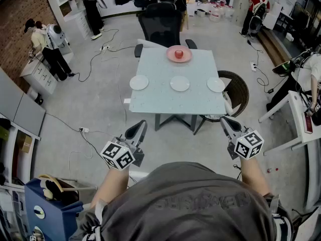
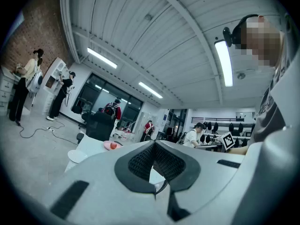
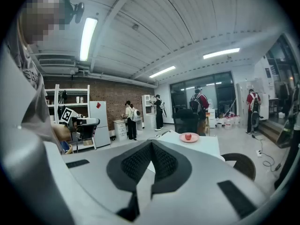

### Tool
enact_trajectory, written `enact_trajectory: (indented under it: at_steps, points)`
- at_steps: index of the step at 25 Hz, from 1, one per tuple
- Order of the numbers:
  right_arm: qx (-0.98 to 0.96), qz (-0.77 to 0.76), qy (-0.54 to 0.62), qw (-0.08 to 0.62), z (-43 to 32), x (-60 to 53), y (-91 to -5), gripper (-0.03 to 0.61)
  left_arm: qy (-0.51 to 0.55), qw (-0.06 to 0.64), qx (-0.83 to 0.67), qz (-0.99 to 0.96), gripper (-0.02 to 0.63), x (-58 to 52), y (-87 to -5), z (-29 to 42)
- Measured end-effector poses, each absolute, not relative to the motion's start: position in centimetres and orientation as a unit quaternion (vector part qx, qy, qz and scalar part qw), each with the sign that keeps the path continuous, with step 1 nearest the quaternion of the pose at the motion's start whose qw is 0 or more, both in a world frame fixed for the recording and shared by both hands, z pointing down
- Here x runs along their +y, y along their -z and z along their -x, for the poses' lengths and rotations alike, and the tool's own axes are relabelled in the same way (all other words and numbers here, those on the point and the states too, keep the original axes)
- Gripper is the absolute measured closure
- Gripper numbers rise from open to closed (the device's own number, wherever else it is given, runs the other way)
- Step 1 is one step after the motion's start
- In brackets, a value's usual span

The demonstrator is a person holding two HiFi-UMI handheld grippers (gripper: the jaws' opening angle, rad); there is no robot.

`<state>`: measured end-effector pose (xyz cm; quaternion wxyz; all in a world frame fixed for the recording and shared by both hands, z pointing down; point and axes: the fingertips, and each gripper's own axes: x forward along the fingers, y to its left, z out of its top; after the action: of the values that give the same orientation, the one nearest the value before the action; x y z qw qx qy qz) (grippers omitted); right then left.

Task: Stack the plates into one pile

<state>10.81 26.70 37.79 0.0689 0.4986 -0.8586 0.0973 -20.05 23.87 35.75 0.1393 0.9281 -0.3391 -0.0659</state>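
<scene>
Three small white plates lie in a row on the pale square table [image 1: 165,99]: the left plate [image 1: 139,82], the middle plate [image 1: 180,84] and the right plate [image 1: 216,85]. Behind them a pink plate [image 1: 179,53] carries a red apple. My left gripper [image 1: 139,128] and right gripper [image 1: 225,120] hang side by side short of the table's near edge, both shut and empty. The left gripper view has the shut left gripper [image 2: 153,144] with the left plate [image 2: 76,156] and the apple [image 2: 112,146] beyond it. Past the shut right gripper [image 3: 151,144] in its own view sits the pink plate [image 3: 189,137].
A black office chair [image 1: 161,21] stands behind the table. A round dark wicker seat [image 1: 241,92] sits at its right side. Cables [image 1: 100,54] trail over the floor at left. A blue box [image 1: 47,210] is near my left arm. Several people stand around the room's edges.
</scene>
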Motion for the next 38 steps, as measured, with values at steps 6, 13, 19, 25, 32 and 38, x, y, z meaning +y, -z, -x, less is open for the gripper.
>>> enact_trajectory:
  at_steps: [6, 13, 19, 25, 32, 38]
  points:
    - [-0.858, -0.5, -0.095, 0.069, -10.9, 26.3, -37.6, 0.588, 0.064, 0.137, -0.34, -0.928, 0.621, 23.7, -35.6, 20.2]
    - [-0.859, -0.499, -0.089, 0.071, -11.1, 26.0, -37.3, 0.588, 0.064, 0.135, -0.341, -0.928, 0.621, 23.7, -35.6, 19.9]
    - [-0.862, -0.492, -0.104, 0.066, -11.4, 26.0, -37.8, 0.586, 0.065, 0.135, -0.343, -0.927, 0.621, 23.6, -35.7, 19.6]
    - [-0.871, -0.475, -0.109, 0.056, -11.8, 26.0, -37.7, 0.357, 0.065, 0.135, -0.347, -0.926, 0.621, 23.7, -35.5, 18.5]
    - [-0.873, -0.475, -0.096, 0.058, -15.2, 25.9, -37.2, 0.354, 0.07, 0.128, -0.36, -0.922, 0.621, 23.7, -35.3, 15.4]
    - [-0.878, -0.465, -0.094, 0.058, -18.7, 25.6, -37.7, 0.358, 0.075, 0.13, -0.37, -0.917, 0.621, 24.1, -35.8, 11.5]
